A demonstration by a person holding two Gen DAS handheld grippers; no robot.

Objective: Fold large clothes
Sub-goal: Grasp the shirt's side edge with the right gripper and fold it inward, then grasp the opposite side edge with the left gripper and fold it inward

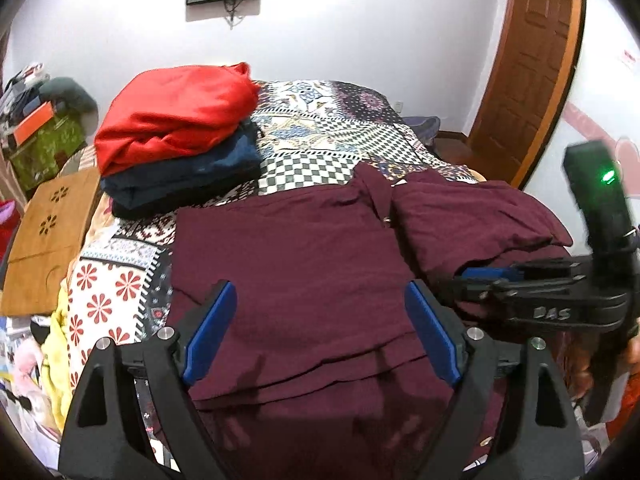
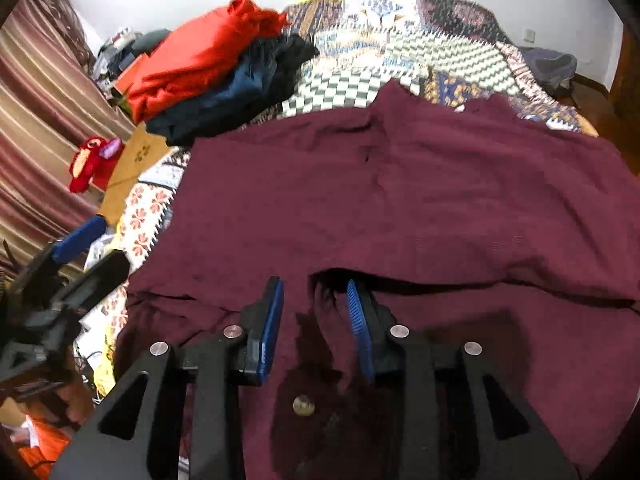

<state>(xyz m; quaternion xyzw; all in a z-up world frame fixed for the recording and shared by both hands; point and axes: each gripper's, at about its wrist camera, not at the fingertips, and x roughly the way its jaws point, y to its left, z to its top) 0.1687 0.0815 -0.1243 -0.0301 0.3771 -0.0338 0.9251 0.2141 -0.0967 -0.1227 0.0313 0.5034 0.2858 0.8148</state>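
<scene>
A large maroon garment (image 1: 304, 256) lies spread on the patterned bedspread (image 1: 320, 136), its right side folded over onto itself. It fills the right wrist view too (image 2: 420, 208). My left gripper (image 1: 320, 304) hovers over the garment's near part, jaws wide open and empty. My right gripper (image 2: 316, 296) is low over the garment's near edge, jaws partly open, with nothing held between the blue pads (image 2: 272, 320). The right gripper also shows in the left wrist view (image 1: 464, 276), reaching in under the folded flap.
A stack of folded clothes, red (image 1: 176, 116) on top of navy (image 1: 184, 180), sits at the bed's far left. A tan cushion (image 1: 48, 240) and clutter lie left of the bed. A wooden door (image 1: 532, 68) stands at the right. A striped curtain (image 2: 36, 132) hangs at the left.
</scene>
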